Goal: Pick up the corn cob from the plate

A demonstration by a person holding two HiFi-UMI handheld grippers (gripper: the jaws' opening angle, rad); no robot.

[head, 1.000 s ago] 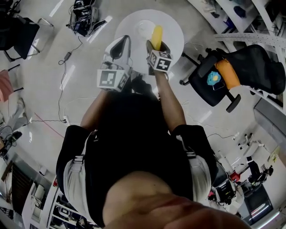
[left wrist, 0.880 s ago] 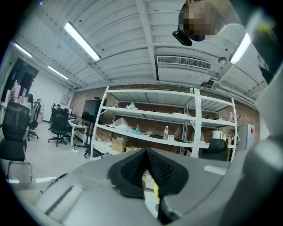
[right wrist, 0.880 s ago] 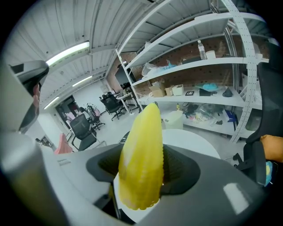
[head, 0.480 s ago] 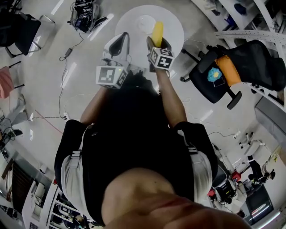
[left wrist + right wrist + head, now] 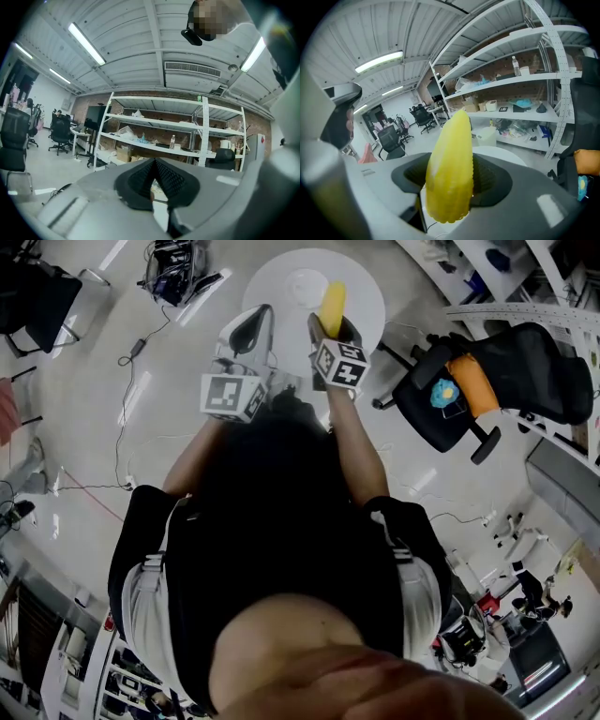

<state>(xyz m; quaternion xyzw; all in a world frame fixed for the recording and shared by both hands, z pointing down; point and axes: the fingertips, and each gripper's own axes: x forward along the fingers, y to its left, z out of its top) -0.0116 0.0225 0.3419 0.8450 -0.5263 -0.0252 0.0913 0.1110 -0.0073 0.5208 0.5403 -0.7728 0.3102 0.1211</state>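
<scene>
Round white desk at top centre of the head view, pale plate on it. Clamped in right gripper: yellow corn cob, tip pointing away, over the desk just right of the plate. Left gripper alongside at left, jaws pressed together, empty. Black office chair at right.

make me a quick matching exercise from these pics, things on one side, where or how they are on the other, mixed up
Things:
1. corn cob
2. left gripper
3. plate
4. black chair

Places or states:
a. lies on the round white table
b. gripped between the jaws of the right gripper
c. stands beside the table, to its right in the head view
d. jaws together, nothing in them

Pairs: 1-b, 2-d, 3-a, 4-c
</scene>
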